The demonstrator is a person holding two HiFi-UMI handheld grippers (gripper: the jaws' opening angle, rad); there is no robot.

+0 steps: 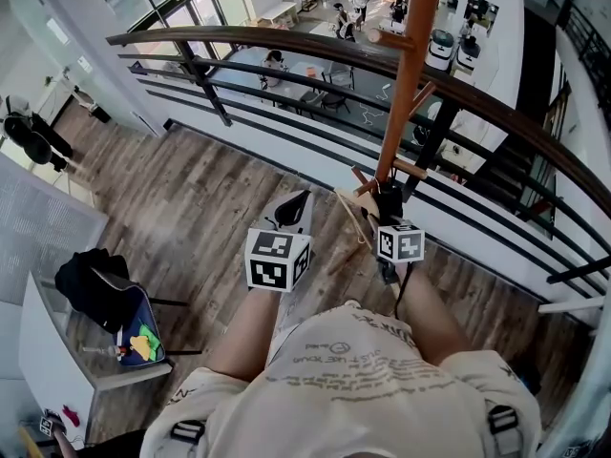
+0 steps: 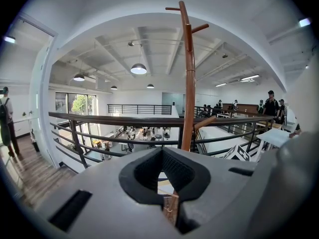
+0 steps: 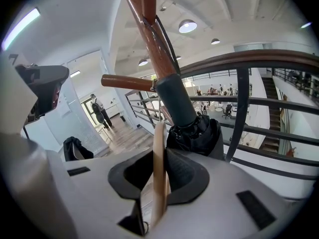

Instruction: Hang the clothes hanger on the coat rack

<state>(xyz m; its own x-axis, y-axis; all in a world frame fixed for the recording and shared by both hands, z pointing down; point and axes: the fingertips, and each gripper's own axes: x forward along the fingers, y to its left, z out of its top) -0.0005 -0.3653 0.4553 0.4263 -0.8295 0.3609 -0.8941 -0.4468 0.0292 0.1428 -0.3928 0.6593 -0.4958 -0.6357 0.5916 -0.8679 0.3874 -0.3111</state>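
Observation:
The brown wooden coat rack (image 1: 406,74) stands against the railing, with short pegs (image 3: 127,82) sticking out of its pole (image 3: 157,54). The pale wooden hanger (image 1: 351,219) is low by the pole; in the right gripper view its flat arm (image 3: 158,168) stands on edge between the jaws. My right gripper (image 1: 380,219) (image 3: 160,183) is open: the hanger lies against the right pad, with a dark gap on the left side. My left gripper (image 1: 292,208) (image 2: 167,183) is to the hanger's left, shut to a narrow slit through which a sliver of brown wood shows.
A folded black umbrella (image 3: 195,133) hangs on the pole just beyond the right jaws. The curved dark railing (image 1: 286,41) runs behind the rack above a drop to a lower floor. A chair with a black bag (image 1: 95,289) and a white desk (image 1: 52,361) stand at left.

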